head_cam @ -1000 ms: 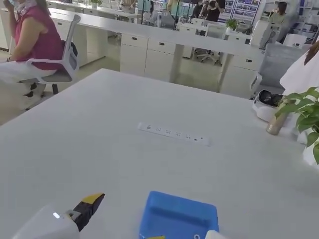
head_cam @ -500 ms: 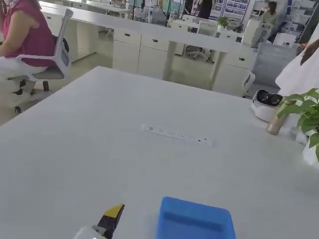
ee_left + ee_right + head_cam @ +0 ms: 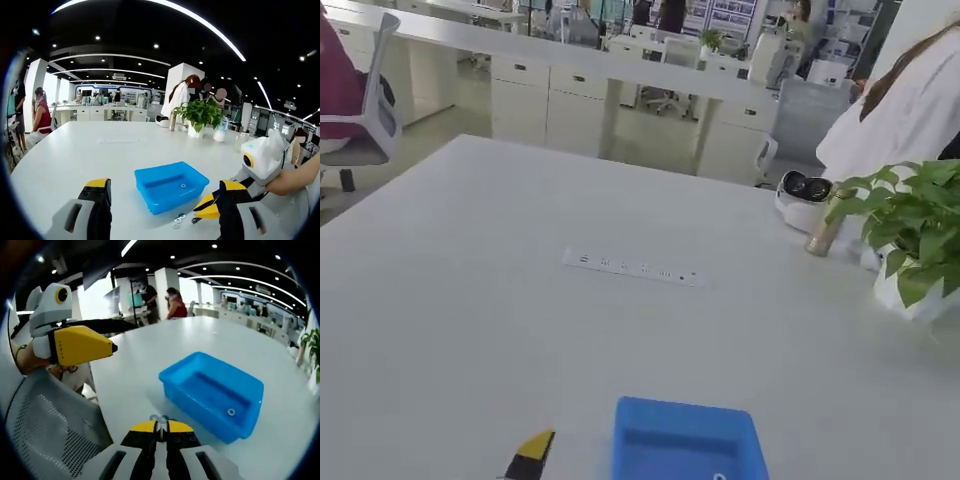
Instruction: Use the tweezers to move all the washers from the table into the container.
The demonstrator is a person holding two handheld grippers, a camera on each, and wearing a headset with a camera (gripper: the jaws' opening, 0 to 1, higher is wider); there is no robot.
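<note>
A blue container [image 3: 170, 185] stands on the white table, just ahead of my left gripper [image 3: 165, 186], whose jaws are wide open and hold nothing. One washer [image 3: 183, 185] lies inside the container. A few washers [image 3: 177, 220] lie on the table by its near corner. My right gripper [image 3: 160, 427] is shut on the tweezers [image 3: 159, 419], whose thin metal tips stick out toward the container [image 3: 215, 390] and the washer [image 3: 231, 412] in it. In the head view one yellow and black fingertip [image 3: 532, 455] shows left of the container [image 3: 685, 440].
A white power strip [image 3: 632, 268] lies at the table's middle. At the far right stand a potted plant [image 3: 910, 225], a brass-coloured bottle [image 3: 823, 230] and a white headset [image 3: 805, 195]. A person in white stands behind them. Office desks and chairs lie beyond the table.
The head camera has swung right, bringing the plant and the person in white further in. The left gripper now shows less at the bottom edge. The container has not moved.
</note>
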